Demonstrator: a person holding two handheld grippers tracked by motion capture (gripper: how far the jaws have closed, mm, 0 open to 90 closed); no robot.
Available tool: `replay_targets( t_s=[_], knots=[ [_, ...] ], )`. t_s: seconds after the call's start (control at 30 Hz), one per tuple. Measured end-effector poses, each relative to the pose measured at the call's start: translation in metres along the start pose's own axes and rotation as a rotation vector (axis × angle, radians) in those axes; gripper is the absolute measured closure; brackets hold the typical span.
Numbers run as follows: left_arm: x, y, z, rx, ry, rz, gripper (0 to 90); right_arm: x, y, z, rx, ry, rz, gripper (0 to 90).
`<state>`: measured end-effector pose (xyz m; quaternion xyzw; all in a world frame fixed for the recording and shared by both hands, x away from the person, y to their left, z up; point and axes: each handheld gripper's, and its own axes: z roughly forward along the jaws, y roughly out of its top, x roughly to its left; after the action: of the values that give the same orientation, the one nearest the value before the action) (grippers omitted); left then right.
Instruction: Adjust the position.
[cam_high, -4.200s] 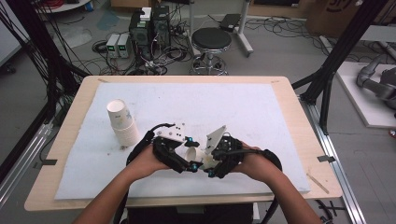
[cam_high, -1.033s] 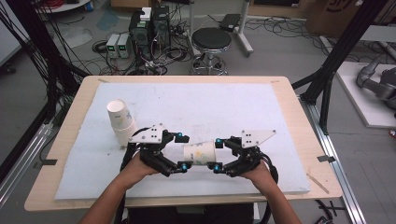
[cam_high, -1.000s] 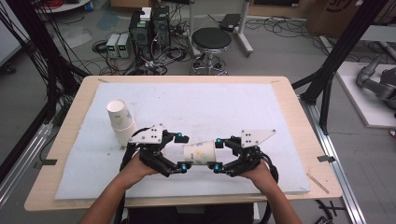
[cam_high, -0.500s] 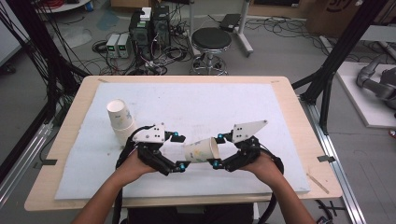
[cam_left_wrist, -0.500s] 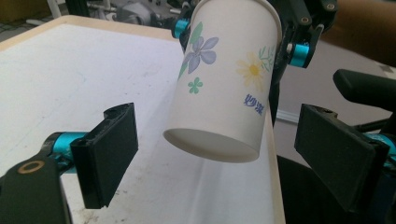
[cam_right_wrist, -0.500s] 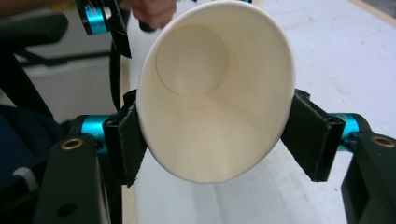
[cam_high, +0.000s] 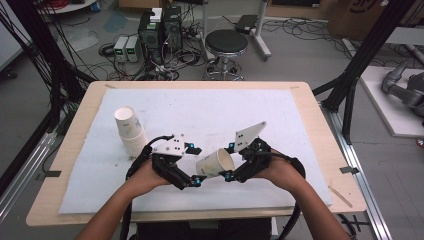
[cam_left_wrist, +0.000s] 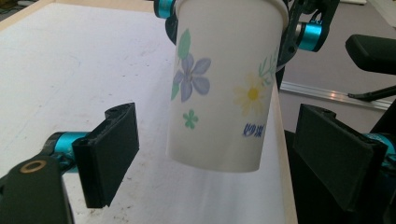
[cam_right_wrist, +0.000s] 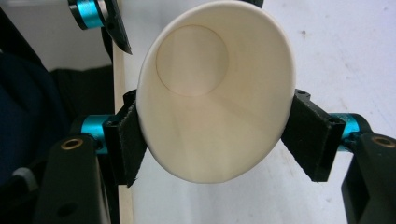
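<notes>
A white paper cup (cam_high: 215, 161) printed with flowers hangs tilted above the white mat, mouth toward the right hand. My right gripper (cam_high: 227, 168) is shut on it near the rim, and the right gripper view shows the cup's mouth (cam_right_wrist: 210, 93) squeezed into an oval with the gripper (cam_right_wrist: 217, 140) closed on it. My left gripper (cam_high: 192, 178) is open at the cup's base. In the left gripper view the cup (cam_left_wrist: 224, 93) hangs inside that gripper (cam_left_wrist: 219, 156), with a gap to each pad.
A stack of matching paper cups (cam_high: 129, 131) stands on the mat's left side, just beyond the left hand. The white mat (cam_high: 215, 107) covers most of the wooden table (cam_high: 70, 145). A stool and cabled equipment sit on the floor behind the table.
A second ago the cup lay level between both grippers. The right gripper has since turned and tipped the cup up, and the left jaws now stand apart from its base.
</notes>
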<state>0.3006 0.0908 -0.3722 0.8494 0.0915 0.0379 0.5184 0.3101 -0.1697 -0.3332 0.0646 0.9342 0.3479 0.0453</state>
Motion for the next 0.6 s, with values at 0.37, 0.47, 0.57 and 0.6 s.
replay_targets(
  t_s=[0.37,0.47,0.57,0.6],
  knots=[
    [0.000,0.001,0.008,0.045,-0.012,0.015,14.6,0.001,0.019,0.008,0.131,0.012,-0.054,29.2],
    [0.000,0.001,0.011,0.063,-0.024,0.022,15.0,0.001,0.025,0.010,0.158,0.018,-0.074,29.1],
    [0.000,0.001,0.013,0.067,-0.032,0.018,16.2,0.002,0.030,0.011,0.191,0.017,-0.078,29.1],
    [0.000,0.001,0.014,0.070,-0.036,0.019,16.9,0.003,0.031,0.012,0.198,0.015,-0.079,29.1]
  ],
)
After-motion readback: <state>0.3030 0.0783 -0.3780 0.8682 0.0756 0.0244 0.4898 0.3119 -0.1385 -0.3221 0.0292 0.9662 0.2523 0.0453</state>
